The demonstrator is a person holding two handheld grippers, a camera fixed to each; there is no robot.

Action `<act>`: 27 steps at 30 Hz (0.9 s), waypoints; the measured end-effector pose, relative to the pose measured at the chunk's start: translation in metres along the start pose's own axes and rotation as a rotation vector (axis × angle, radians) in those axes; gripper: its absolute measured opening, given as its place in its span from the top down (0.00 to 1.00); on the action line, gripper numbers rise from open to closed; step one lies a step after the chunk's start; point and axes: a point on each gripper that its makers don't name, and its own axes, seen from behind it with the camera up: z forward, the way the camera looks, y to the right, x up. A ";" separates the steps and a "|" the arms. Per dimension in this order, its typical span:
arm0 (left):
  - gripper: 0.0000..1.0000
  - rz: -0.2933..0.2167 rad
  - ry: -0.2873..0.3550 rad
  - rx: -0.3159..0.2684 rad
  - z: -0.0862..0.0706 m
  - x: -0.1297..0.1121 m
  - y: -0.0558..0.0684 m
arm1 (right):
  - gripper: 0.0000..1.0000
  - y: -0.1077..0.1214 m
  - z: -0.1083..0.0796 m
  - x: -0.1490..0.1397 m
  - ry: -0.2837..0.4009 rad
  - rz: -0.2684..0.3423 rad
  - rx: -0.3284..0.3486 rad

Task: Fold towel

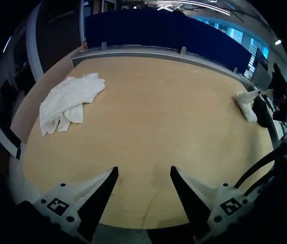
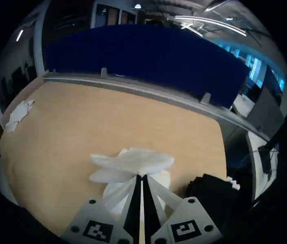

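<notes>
Evidently little of the folding has been done. In the right gripper view, the right tool [image 2: 142, 179] is closed, and a bunched part of the towel [image 2: 133, 162] is pinched between its two fingers. The rest of the cloth is gathered in loose, fanned pleats just ahead of the tips, resting on or just above the bench [image 2: 82, 122]. No flat, squared layer can be made out. A dark object [image 2: 210, 189] lies just beside it on the right, though what it is cannot be told.

In the left gripper view, the left tool [image 1: 143, 168] is held open over bare bench, with nothing between its fingers. A second towel [image 1: 70, 101] lies crumpled at the far left of the bench, well apart from both tools and untouched. The white cloth at the right edge of that view is probably the pinched towel, but it is too small to be sure.

Spreading, aligning of corners and the folds themselves are judged to be left.
</notes>
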 end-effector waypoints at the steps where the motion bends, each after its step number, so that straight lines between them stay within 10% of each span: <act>1: 0.05 0.001 -0.001 0.000 -0.001 0.000 0.000 | 0.97 0.002 0.000 -0.009 -0.009 0.013 -0.007; 27: 0.05 0.016 -0.020 0.026 -0.005 -0.009 -0.003 | 0.97 0.027 0.045 -0.144 -0.213 0.289 -0.164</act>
